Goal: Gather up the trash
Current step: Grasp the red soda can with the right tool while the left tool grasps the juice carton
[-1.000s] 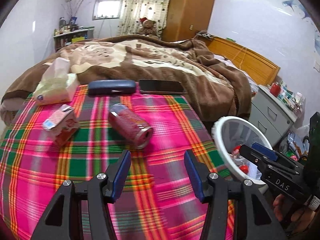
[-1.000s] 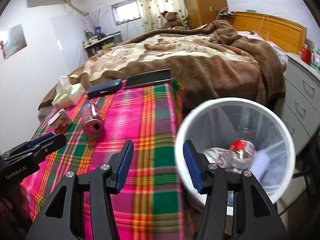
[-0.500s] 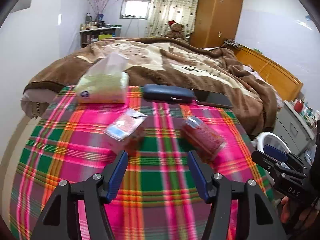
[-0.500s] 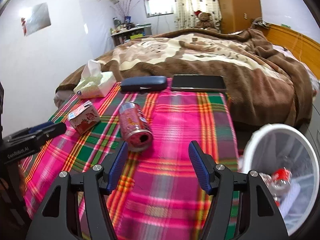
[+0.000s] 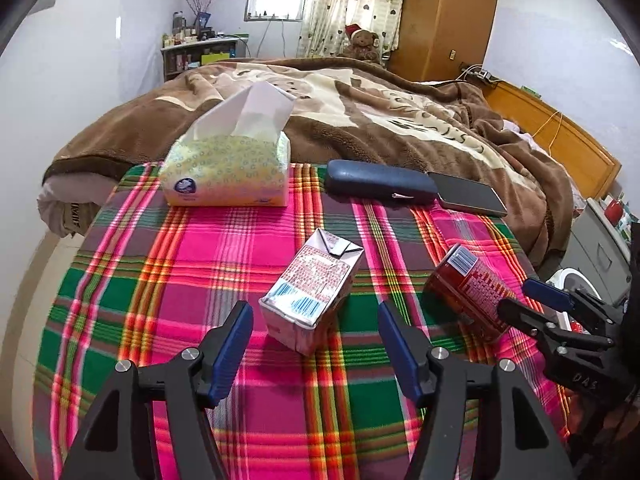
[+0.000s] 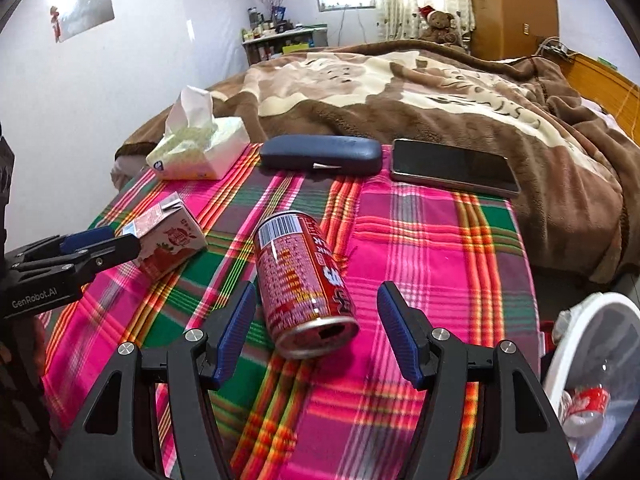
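A pink and white drink carton (image 5: 316, 284) lies on its side on the plaid tablecloth (image 5: 180, 280). My left gripper (image 5: 314, 308) has its jaws opening, with the carton's near end between the blue pads and touching neither. A red can (image 6: 304, 280) lies on its side, its open top toward me. My right gripper (image 6: 317, 290) is open around the can, with a gap on each side. The carton (image 6: 172, 240) and the left gripper (image 6: 100, 244) also show in the right wrist view. The white bin (image 6: 600, 300) at the lower right holds a bottle.
A tissue pack (image 5: 228, 172), a dark blue glasses case (image 5: 380, 186) and a phone (image 5: 468, 198) lie along the table's far edge. Behind it is a bed with a brown blanket (image 5: 360, 112). Grey drawers (image 5: 600, 248) stand at the right, beyond the bin.
Both grippers swung left from the bin over the table. The left one now frames the carton, the right one the can. Both pairs of jaws stand wider.
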The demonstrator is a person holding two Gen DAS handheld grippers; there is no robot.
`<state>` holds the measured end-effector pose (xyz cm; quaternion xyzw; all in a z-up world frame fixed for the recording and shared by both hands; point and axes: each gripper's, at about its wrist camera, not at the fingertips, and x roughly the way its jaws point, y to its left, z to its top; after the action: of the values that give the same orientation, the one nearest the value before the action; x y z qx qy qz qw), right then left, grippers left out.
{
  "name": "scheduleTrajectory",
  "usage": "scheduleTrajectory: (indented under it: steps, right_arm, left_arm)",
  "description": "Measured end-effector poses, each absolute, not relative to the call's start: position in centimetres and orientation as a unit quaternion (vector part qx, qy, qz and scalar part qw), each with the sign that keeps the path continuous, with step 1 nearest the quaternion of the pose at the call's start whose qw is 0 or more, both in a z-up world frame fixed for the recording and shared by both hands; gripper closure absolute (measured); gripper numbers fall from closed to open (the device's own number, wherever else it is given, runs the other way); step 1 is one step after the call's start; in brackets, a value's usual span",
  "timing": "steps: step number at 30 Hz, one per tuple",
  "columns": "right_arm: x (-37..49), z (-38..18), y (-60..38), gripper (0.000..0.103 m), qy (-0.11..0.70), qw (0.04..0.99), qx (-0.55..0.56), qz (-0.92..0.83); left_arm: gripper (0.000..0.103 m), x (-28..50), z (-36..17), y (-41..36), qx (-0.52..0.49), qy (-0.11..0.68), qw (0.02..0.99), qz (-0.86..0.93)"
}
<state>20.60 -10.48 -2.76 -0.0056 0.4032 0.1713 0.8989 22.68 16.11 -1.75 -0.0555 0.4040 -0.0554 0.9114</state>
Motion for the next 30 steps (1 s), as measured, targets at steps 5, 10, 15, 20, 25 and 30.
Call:
scheduleTrajectory:
  steps: [5,10,15,20,25,30]
  right_arm:
    - [21.4,-3.4,-9.9,0.039,0.415,0.892,-0.019,0.178]
    - [21.9,-3.8,-9.0,0.039,0.422,0.887,-0.044,0.184]
    - [22.4,-4.3,-8.5,0.039,0.427,0.883,-0.059,0.184]
    - [22.6,-4.6,-8.3,0.039,0.431,0.881,-0.058,0.186]
    - [22.6,-4.7,-8.4,0.044,0.436,0.879,-0.049,0.188]
    - [22.4,-4.7,-8.7,0.046,0.439,0.879,-0.032,0.183]
  left_arm:
    - [0.039,24.4,-2.7,15.9,-0.050,0.420,0.905,-0.055]
    - [0.039,25.9,-3.6,15.4,-0.036,0.432,0.899,-0.065]
    - [0.039,26.9,-4.3,15.2,-0.037,0.440,0.895,-0.066]
    - [0.039,27.3,-5.0,15.0,-0.037,0.442,0.894,-0.062]
    - [0.055,27.2,-5.4,14.5,-0.036,0.448,0.891,-0.066]
    - [0.070,26.7,-5.3,14.1,-0.033,0.448,0.891,-0.063]
